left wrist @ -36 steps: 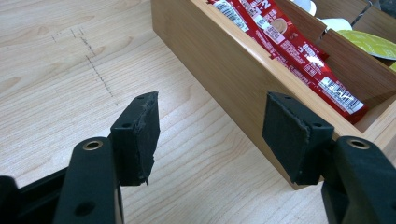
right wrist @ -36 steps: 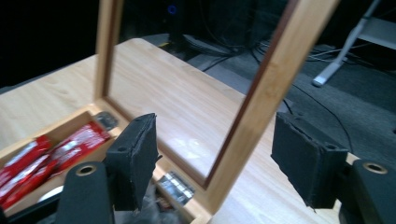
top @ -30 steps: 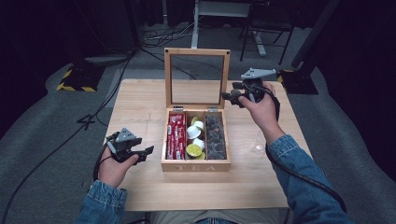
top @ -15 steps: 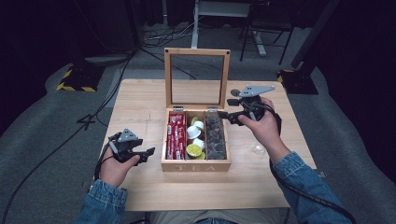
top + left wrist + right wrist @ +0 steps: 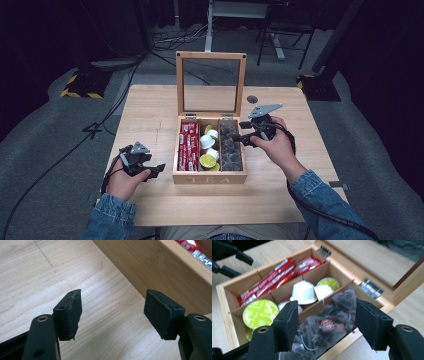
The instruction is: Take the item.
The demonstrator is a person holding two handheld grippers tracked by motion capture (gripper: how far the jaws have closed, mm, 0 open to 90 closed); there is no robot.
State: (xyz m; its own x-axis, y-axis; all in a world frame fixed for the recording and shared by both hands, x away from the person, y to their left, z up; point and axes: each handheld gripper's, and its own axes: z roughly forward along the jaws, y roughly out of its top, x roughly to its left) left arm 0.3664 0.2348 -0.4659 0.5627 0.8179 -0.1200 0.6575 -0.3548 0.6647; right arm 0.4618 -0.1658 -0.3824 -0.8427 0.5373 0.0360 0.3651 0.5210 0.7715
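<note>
Table (image 5: pixel 150 115): light wooden top, standing on a grey floor with dark surroundings.
Tea box (image 5: pixel 210 177): wooden, near the middle of the table, lettering "TEA" on its near wall; split into three long compartments running near to far.
Lid (image 5: pixel 210 83): glass-paned, wood-framed, hinged at the far side and standing upright.
Left compartment: red sachets (image 5: pixel 188 146) packed lengthwise; in the right gripper view they lie along the farthest lane (image 5: pixel 274 277).
Middle compartment: white capsules (image 5: pixel 207 142) and a capsule with a yellow-green foil top (image 5: pixel 207 161) at the near end; the right gripper view shows one white capsule (image 5: pixel 303 292) upside down, with green-topped ones on both sides of it.
Right compartment: dark mesh tea bags (image 5: pixel 231 147), heaped; in the right gripper view one bag shows a round red tag (image 5: pixel 327 323).
Left gripper (image 5: pixel 156 169): held in the left hand (image 5: pixel 122 181) low over the table, just left of the box's near left corner; jaws spread wide with nothing between them, the box's outer wall (image 5: pixel 160 272) ahead of them in its own view.
Right gripper (image 5: pixel 239 137): held in the right hand (image 5: pixel 276 147) at the right edge of the box, pointing left over the tea-bag compartment; jaws parted and empty, straddling the heap of bags from above in its own view, not touching them as far as can be seen.
Sleeves: blue denim on both forearms.
</note>
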